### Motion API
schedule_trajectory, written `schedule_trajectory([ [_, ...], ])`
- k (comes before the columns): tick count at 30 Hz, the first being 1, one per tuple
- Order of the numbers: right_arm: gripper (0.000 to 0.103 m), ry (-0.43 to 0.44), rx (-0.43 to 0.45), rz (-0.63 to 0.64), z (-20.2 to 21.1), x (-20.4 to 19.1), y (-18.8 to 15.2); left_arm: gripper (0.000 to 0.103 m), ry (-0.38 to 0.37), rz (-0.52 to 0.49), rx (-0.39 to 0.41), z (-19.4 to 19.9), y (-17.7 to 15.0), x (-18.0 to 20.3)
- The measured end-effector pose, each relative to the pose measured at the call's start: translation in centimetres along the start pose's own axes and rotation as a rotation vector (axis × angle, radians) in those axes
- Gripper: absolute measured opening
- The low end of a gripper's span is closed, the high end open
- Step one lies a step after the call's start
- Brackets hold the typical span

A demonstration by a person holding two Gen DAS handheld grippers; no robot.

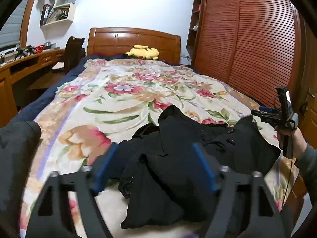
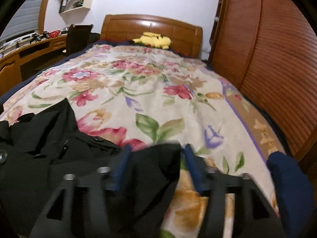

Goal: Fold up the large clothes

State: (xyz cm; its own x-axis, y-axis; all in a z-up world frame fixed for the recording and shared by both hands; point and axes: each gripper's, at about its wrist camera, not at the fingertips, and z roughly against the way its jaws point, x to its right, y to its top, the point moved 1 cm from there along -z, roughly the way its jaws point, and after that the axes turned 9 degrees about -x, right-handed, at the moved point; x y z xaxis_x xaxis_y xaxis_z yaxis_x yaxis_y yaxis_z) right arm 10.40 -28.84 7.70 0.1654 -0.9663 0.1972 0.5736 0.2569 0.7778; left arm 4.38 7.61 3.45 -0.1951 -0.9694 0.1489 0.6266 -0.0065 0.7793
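On floral bedspread: crumpled black coat; both grippers gaping above it

A home bedroom. Double bed with a glossy wooden headboard and a floral blanket; yellow plush toy lying at the head end. Louvred wooden wardrobe doors along one side, a long wooden desk with a dark chair on the other. White wall shelves crammed with books and papers above.
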Motion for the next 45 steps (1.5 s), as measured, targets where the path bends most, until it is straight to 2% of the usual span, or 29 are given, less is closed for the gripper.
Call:
schedule_trajectory([
  [2, 0.068, 0.010, 0.027, 0.023, 0.9, -0.4, -0.4, 0.080, 0.008, -0.009, 0.005, 0.4, -0.2, 0.1],
  [7, 0.068, 0.126, 0.050, 0.091, 4.7, -3.2, -3.2, 0.080, 0.043, -0.028, 0.026, 1.3, -0.7, 0.0],
  [14, 0.068, 0.330, 0.031, 0.227, 10.3, -9.6, -7.7, 0.081, 0.074, -0.038, 0.022, 1.8, -1.9, -0.7],
  [19, 0.068, 0.393, 0.007, 0.313, 11.9, -11.9, -10.4, 0.081, 0.073, -0.053, 0.015, 2.0, -2.7, -0.7],
  [23, 0.070, 0.412, -0.020, 0.363, 12.8, -12.5, -12.5, 0.081, 0.070, -0.062, 0.012, 2.1, -3.2, -0.6],
  [27, 0.082, 0.416, -0.059, 0.407, 12.3, -12.9, -13.8, 0.080, 0.060, -0.060, 0.018, 2.4, -3.2, -0.5],
  [32, 0.084, 0.317, -0.053, 0.523, 11.8, -14.6, -14.9, 0.081, 0.052, -0.056, 0.021, 2.5, -3.3, -0.4],
  [40, 0.084, 0.215, -0.056, 0.594, 9.5, -16.2, -13.3, 0.081, 0.056, -0.048, 0.022, 2.7, -3.5, -0.7],
  [41, 0.077, 0.222, -0.056, 0.588, 9.5, -16.2, -13.0, 0.080, 0.057, -0.046, 0.023, 2.7, -3.6, -0.8],
  [43, 0.056, 0.262, -0.051, 0.574, 9.1, -16.4, -12.4, 0.081, 0.058, -0.043, 0.025, 2.8, -3.6, -0.9],
  [44, 0.032, 0.277, -0.035, 0.567, 9.4, -16.3, -12.0, 0.081, 0.058, -0.043, 0.025, 2.8, -3.7, -0.9],
  [45, 0.023, 0.279, -0.022, 0.560, 9.7, -16.2, -11.5, 0.081, 0.059, -0.043, 0.025, 2.8, -3.6, -0.9],
])
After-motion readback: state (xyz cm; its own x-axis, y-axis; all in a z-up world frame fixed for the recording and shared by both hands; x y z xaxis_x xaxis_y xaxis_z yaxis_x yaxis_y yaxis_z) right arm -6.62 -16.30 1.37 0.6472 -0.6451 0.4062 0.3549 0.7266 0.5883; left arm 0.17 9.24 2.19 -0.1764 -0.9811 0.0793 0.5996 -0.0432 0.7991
